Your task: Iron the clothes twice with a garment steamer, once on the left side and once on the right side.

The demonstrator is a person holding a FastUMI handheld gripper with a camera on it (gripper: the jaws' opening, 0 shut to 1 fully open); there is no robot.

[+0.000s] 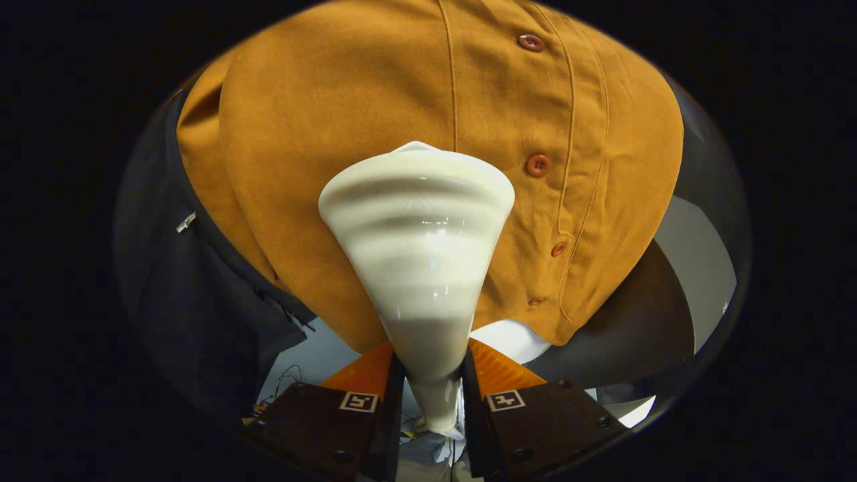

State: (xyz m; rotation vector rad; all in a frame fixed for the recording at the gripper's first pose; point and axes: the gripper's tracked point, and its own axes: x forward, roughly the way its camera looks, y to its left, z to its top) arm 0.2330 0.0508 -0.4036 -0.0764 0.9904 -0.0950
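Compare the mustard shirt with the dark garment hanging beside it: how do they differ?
The mustard shirt is orange-brown, with a row of round buttons; the dark garment is near black, with a small pale tab and no buttons I can see. The steamer, clamped in the hand-held gripper, has its wide head against the shirt; the dark garment sits off to one side, apart from the head. Both hang down as cloth.

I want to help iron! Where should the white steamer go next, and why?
Probably slide it slowly down the fabric. The gripper is shut on the steamer, whose head sits against the orange shirt left of the buttons, with fabric left below it.
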